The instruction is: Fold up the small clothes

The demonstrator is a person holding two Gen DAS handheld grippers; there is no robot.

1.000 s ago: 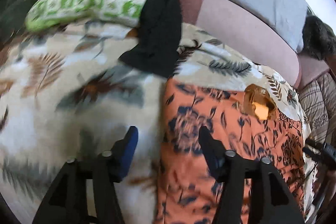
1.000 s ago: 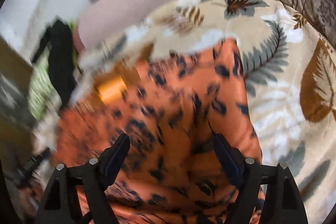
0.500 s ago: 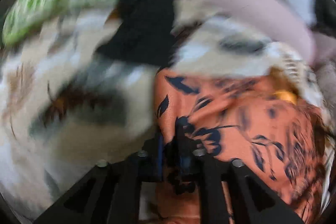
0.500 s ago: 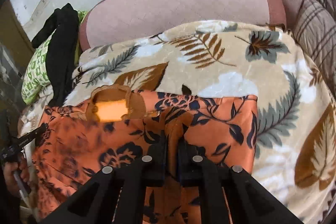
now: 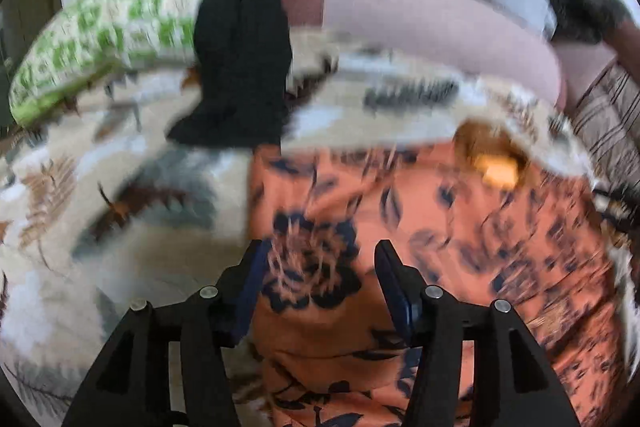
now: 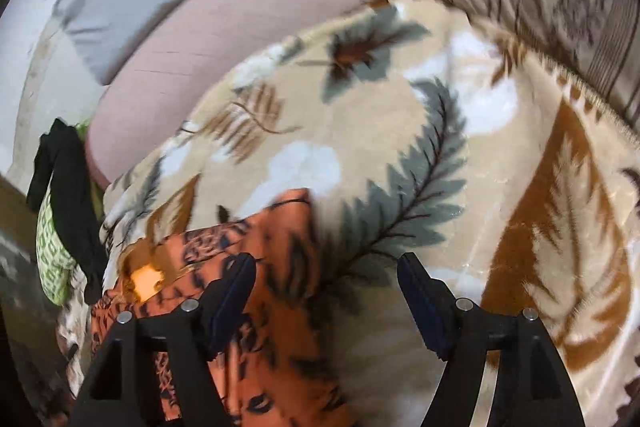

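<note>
Garment (image 5: 420,227) in orange floral print is lying folded on the leaf-patterned blanket (image 6: 400,107). Left gripper (image 5: 318,267) and right gripper (image 6: 326,279) have just been opening, both gaping, gripping nothing. Further folds are probably remaining.

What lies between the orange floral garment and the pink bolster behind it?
Only the leaf-print blanket: a bare stretch of it separates the orange floral garment from the pink bolster, clearest in the right wrist view.

One orange floral garment (image 5: 420,227), one black garment (image 5: 240,39), one leaf-print blanket (image 6: 400,131), one green-patterned pillow (image 5: 116,27).
</note>
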